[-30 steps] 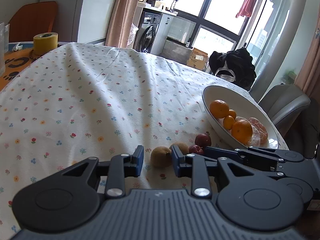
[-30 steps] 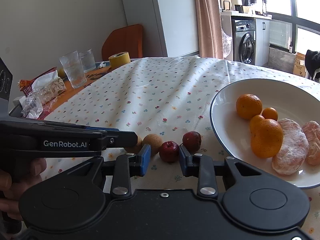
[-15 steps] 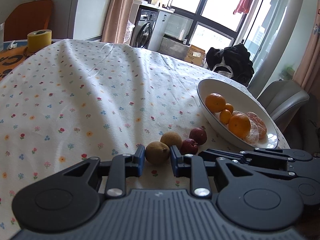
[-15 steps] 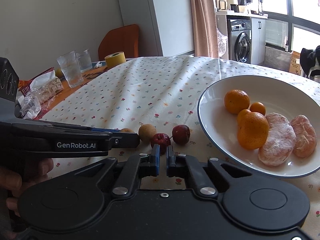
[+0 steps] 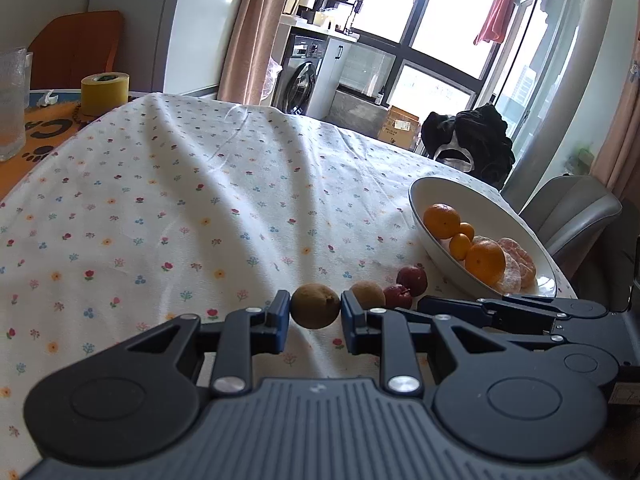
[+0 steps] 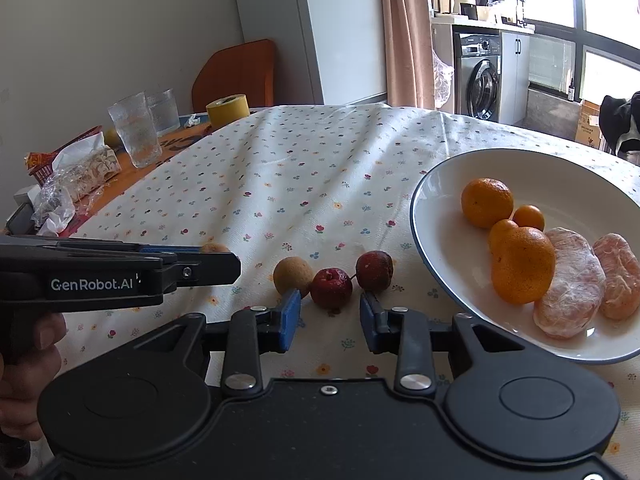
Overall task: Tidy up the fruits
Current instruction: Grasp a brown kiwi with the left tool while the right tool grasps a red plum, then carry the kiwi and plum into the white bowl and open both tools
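Brown fruit (image 5: 315, 311): sits between the blue pads of the left claw (image 5: 315, 314), both pads touching its sides; judged gripped. Whether it has left the cloth cannot be told.
Second brown fruit (image 6: 293, 274): on the tablecloth (image 5: 200, 208), just beside the red pair, free of either claw.
Red fruits: one (image 6: 331, 287) lies just ahead of the right claw (image 6: 330, 314), the other (image 6: 374, 265) just past it toward the bowl; a thin stem seems to join them.
Right claw: open, pads apart with nothing between them, low over the cloth.
Bowl (image 6: 440, 184): white, right of the loose fruit, holding whole oranges (image 6: 487, 202) and peeled segments (image 6: 570, 282).
Step in hand: carrying the brown fruit to the bowl, by my reading.
Advice: keep pad pressure steady on the round fruit, clear the rim, set it in a bare part of the bowl.
Risk: it may roll out of the pads; the claws work close together.
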`<action>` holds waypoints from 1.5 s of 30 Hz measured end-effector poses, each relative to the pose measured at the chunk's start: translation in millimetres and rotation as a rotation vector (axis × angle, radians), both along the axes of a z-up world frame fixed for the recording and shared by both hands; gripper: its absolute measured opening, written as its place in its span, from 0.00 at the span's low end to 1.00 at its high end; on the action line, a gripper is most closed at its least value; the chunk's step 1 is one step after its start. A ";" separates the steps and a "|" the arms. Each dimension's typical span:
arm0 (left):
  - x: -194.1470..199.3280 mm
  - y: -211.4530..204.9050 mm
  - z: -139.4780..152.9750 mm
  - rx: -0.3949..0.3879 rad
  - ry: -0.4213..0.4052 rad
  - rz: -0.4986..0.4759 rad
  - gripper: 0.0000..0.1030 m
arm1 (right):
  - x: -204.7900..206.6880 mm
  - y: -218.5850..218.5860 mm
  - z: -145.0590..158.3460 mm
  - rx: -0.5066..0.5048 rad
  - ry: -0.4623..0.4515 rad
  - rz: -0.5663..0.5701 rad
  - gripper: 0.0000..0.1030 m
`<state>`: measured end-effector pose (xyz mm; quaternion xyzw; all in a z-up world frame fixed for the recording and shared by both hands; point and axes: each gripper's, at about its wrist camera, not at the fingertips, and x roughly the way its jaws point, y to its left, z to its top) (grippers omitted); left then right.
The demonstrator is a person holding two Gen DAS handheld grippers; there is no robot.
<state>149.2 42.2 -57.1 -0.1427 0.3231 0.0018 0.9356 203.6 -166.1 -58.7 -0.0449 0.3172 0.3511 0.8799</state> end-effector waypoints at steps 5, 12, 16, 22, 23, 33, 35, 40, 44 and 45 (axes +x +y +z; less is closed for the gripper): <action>-6.3 9.6 1.4 -0.002 -0.001 0.026 0.25 | 4.7 7.9 -2.0 -0.010 -0.003 -0.004 0.35; -11.3 14.5 1.9 -0.007 -0.002 0.040 0.25 | 8.6 10.7 -3.7 -0.010 -0.016 -0.013 0.24; -12.6 12.9 5.9 -0.005 -0.012 0.035 0.25 | 6.9 6.8 -0.7 -0.001 -0.017 -0.018 0.22; -10.7 3.9 13.7 0.003 -0.031 0.021 0.25 | -0.5 -6.4 8.4 0.028 -0.033 -0.026 0.22; -9.7 0.8 15.6 0.006 -0.035 0.015 0.25 | -1.5 -9.1 10.4 0.034 -0.037 -0.030 0.22; -1.3 -28.0 28.5 0.030 -0.064 -0.036 0.25 | -5.4 -40.8 28.3 0.083 -0.088 -0.076 0.22; 1.5 -33.3 29.7 0.033 -0.066 -0.047 0.25 | -3.8 -49.1 29.3 0.090 -0.092 -0.094 0.22; 7.6 -45.2 32.1 0.038 -0.071 -0.069 0.25 | 1.5 -64.7 28.2 0.093 -0.095 -0.137 0.22; 12.3 -53.0 32.8 0.042 -0.073 -0.084 0.25 | 5.8 -75.1 27.3 0.098 -0.096 -0.162 0.22; 13.9 -55.1 32.9 0.043 -0.073 -0.087 0.25 | 7.1 -76.7 27.0 0.099 -0.096 -0.167 0.22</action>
